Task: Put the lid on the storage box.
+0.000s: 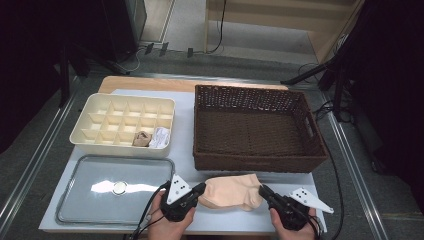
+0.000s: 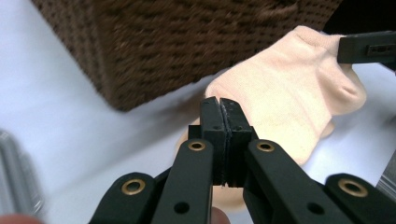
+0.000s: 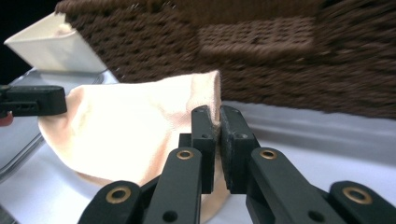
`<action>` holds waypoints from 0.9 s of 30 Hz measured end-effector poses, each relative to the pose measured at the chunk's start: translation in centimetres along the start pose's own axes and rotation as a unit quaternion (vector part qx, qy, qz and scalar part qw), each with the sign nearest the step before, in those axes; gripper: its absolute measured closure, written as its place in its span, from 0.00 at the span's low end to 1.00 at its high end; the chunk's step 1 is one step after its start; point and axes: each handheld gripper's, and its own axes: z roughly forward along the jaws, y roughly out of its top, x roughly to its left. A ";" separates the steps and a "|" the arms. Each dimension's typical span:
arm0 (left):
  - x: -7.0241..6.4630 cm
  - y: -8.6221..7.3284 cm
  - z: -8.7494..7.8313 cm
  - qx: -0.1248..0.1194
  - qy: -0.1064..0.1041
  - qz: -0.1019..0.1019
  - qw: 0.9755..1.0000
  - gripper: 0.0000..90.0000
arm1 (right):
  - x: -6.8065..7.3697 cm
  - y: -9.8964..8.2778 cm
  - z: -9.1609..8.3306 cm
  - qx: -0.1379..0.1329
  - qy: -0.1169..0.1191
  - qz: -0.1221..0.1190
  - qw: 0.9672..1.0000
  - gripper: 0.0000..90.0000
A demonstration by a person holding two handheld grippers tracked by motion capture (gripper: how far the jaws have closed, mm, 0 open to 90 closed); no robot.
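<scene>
A peach sock point(image 1: 231, 191) lies stretched between my two grippers near the table's front edge, just in front of the brown wicker basket point(image 1: 250, 162). My left gripper point(image 1: 201, 189) is shut on the sock's left end. In the left gripper view, its jaws point(image 2: 219, 105) are pressed together over the sock point(image 2: 289, 88). My right gripper point(image 1: 262, 191) is shut on the sock's right end. In the right gripper view, its jaws point(image 3: 219, 116) pinch the sock's point(image 3: 135, 126) hemmed edge. The fabric hangs slightly raised between the two grips.
The empty wicker basket fills the table's right half. At the back left is a cream divided organizer point(image 1: 120, 149), with a rolled brown item and a white one in two front compartments. A metal tray point(image 1: 90, 205) lies at the front left.
</scene>
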 end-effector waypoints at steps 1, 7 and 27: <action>0.2 -0.3 0.0 0.003 -0.001 -0.004 1.000 1.00 | 0.1 -0.1 0.2 0.003 0.001 0.000 1.000 0.96; 1.0 -1.4 0.3 0.018 0.004 -0.007 1.000 1.00 | 0.2 -1.1 1.9 0.025 0.005 0.000 1.000 0.96; 1.1 -2.5 1.9 0.046 -0.004 -0.058 0.997 0.92 | 0.0 -2.6 3.1 0.053 -0.033 0.002 0.998 0.89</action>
